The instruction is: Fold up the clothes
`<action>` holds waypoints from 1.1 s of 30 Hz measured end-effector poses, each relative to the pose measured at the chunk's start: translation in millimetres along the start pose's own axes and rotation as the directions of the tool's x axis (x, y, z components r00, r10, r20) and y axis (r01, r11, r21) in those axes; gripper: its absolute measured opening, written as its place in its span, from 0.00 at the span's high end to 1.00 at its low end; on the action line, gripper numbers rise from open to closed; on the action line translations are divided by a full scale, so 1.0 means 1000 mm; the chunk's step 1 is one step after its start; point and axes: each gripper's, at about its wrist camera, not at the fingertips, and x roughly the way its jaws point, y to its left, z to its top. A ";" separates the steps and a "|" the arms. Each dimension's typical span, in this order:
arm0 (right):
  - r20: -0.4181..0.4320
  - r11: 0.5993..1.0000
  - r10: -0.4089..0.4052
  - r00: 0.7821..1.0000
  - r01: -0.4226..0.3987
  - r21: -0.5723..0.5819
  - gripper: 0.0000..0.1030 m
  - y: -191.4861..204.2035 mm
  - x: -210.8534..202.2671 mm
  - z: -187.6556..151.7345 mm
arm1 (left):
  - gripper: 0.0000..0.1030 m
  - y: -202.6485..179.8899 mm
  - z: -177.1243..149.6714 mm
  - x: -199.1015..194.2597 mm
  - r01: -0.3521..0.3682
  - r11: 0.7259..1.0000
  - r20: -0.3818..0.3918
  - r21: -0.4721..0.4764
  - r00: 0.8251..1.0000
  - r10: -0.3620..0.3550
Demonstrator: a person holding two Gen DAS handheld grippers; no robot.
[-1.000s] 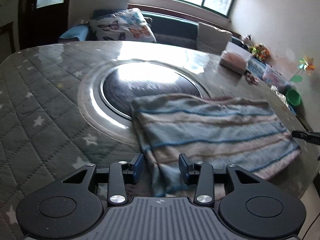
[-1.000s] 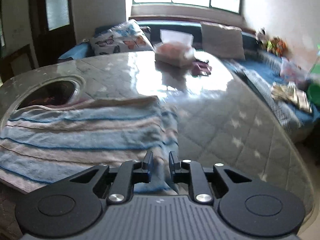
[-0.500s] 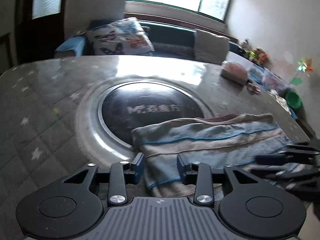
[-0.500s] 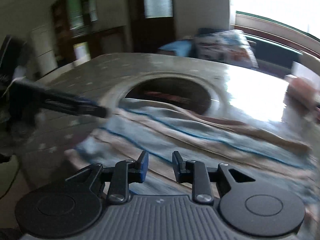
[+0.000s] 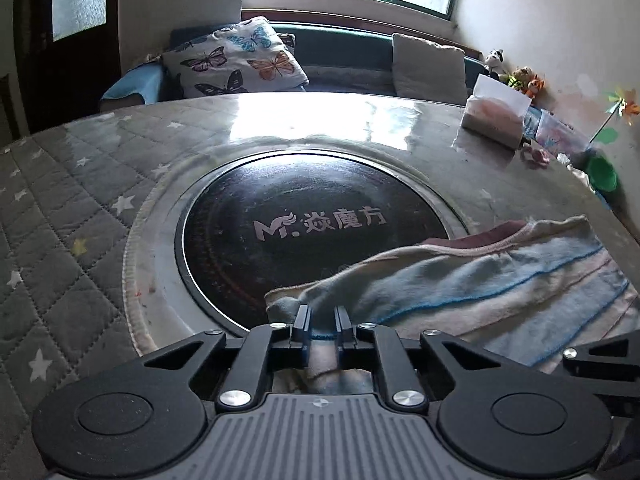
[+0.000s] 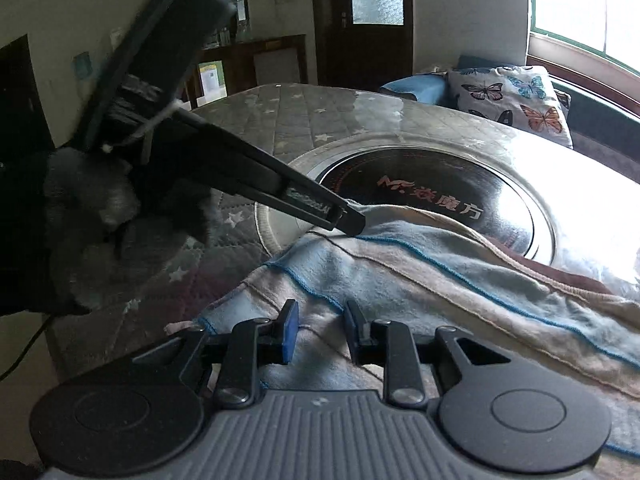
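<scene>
The left gripper (image 5: 323, 320), whose jaws have just been closing, pinches the striped garment's (image 5: 480, 280) near-left corner on the table (image 5: 80, 220), the cloth stretching rightward under the right gripper (image 6: 320, 324), whose jaws straddle it unclamped.

The striped cloth (image 5: 480, 280) and round hob (image 5: 320, 232) are being viewed closely from both wrists, the window sitting at twelve o'clock in the left view and at two o'clock in the right view.

The striped cloth (image 5: 500, 280) runs out of the right edge in both views. Its corner is hidden between the left gripper (image 5: 323, 322) jaws. The counter (image 5: 80, 220) edges are cut off.
</scene>
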 end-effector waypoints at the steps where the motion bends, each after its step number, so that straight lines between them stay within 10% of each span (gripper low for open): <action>1: 0.003 1.000 0.002 1.000 -0.002 -0.001 0.77 0.000 -0.002 0.002 | 0.87 0.000 0.002 -0.002 0.000 1.000 0.008 -0.001 1.000 0.000; 14: 0.007 0.999 0.012 1.000 -0.011 -0.052 0.76 0.007 -0.014 0.006 | 0.85 0.000 0.010 0.002 0.003 1.000 0.011 -0.006 1.000 -0.003; 19: -0.009 0.986 0.070 0.997 -0.071 -0.150 0.64 0.034 -0.026 0.004 | 0.53 0.010 0.004 -0.022 -0.035 0.998 0.026 -0.046 0.999 0.036; 25: -0.043 0.969 0.093 0.995 -0.100 -0.228 0.62 0.064 -0.019 -0.012 | 0.43 0.024 -0.016 -0.047 -0.037 0.991 0.016 -0.129 0.999 0.040; 33: -0.043 0.978 0.044 0.998 -0.052 -0.201 0.91 0.069 -0.012 -0.018 | 0.36 0.029 -0.041 -0.064 0.030 0.961 -0.016 -0.274 0.999 -0.036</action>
